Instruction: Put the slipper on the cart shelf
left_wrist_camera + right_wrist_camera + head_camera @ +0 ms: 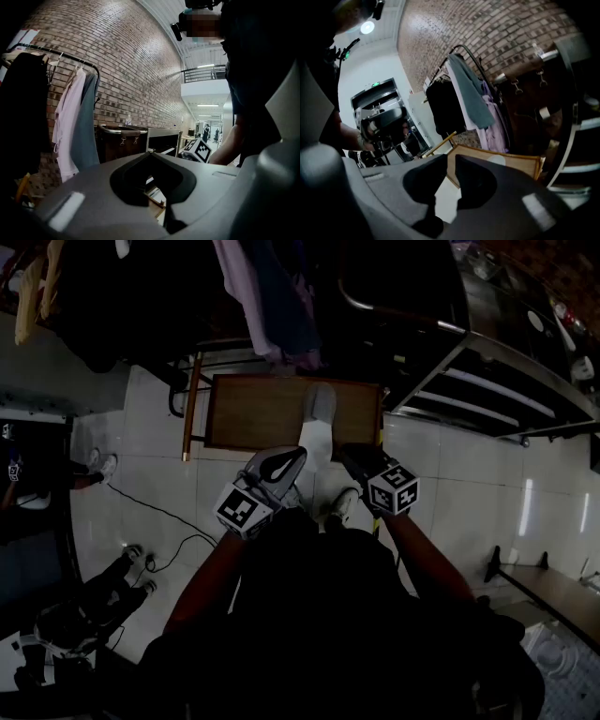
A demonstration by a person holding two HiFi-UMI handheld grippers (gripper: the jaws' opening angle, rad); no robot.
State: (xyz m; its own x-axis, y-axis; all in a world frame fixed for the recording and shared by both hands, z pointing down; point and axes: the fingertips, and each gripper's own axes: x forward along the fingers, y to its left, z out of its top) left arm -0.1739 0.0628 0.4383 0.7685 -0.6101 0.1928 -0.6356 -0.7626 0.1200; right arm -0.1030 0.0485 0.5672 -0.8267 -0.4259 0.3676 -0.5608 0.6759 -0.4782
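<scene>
Lying on wooden table (pixel 248 413), slipper (pixel 322 405)

- The white tiled floor (pixel 450 474) carries everything here.
- A low wooden table (pixel 253 413), brown on top with a lighter raised rim, stands on the tiles.
- A pale slipper (pixel 320 409) lies on the table near its right end and reaches the near rim.
- A metal cart (pixel 497 390) with slatted shelves stands on the floor just right of the table.
- A black cable (pixel 155 509) winds over the tiles to the left.
- A second wooden bench (pixel 553 589) stands at lower right.
</scene>
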